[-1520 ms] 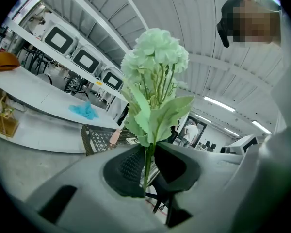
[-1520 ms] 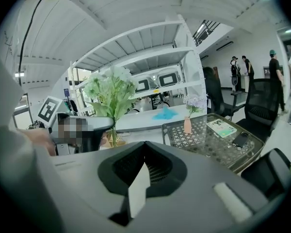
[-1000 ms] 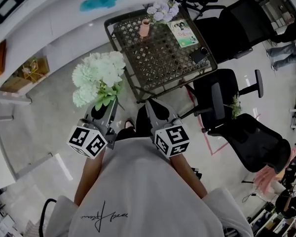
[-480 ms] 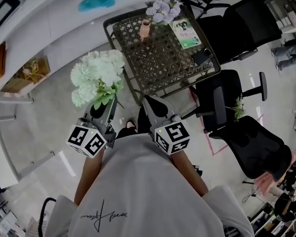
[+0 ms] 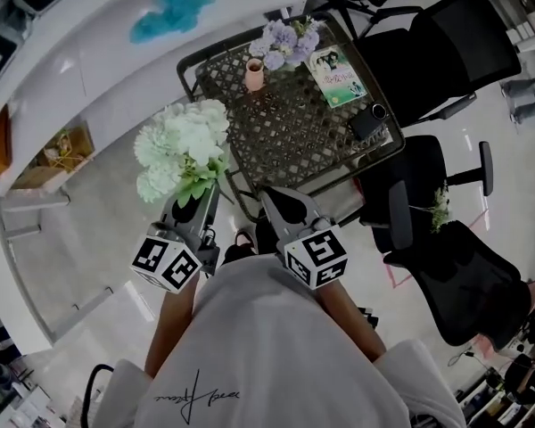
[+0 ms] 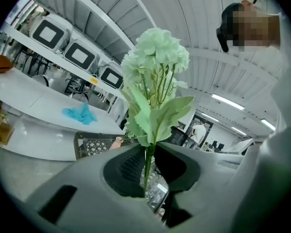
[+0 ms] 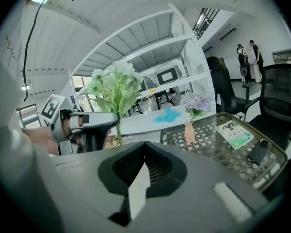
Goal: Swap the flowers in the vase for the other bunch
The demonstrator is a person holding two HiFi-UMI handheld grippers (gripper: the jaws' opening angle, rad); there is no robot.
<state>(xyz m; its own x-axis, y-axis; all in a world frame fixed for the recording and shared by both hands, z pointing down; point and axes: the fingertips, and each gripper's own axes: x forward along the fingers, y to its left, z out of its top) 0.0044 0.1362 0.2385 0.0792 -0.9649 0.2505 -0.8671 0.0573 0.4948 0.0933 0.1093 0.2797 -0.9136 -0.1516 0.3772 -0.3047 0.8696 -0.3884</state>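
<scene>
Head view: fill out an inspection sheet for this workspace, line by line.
Surface: dark metal lattice table, standing ahead of the person.
Job's things: small pink vase holding lilac flowers, upright near the table's far edge; white-green flower bunch off the table, held in the air.
Clutter: green-covered booklet and small black device on the table.
Grippers: left gripper shut on the stem of the white-green flower bunch; right gripper shut, empty.
Cables: one black cable beside the person's left arm.
Surroundings: black office chairs; white counter with a turquoise cloth.
</scene>
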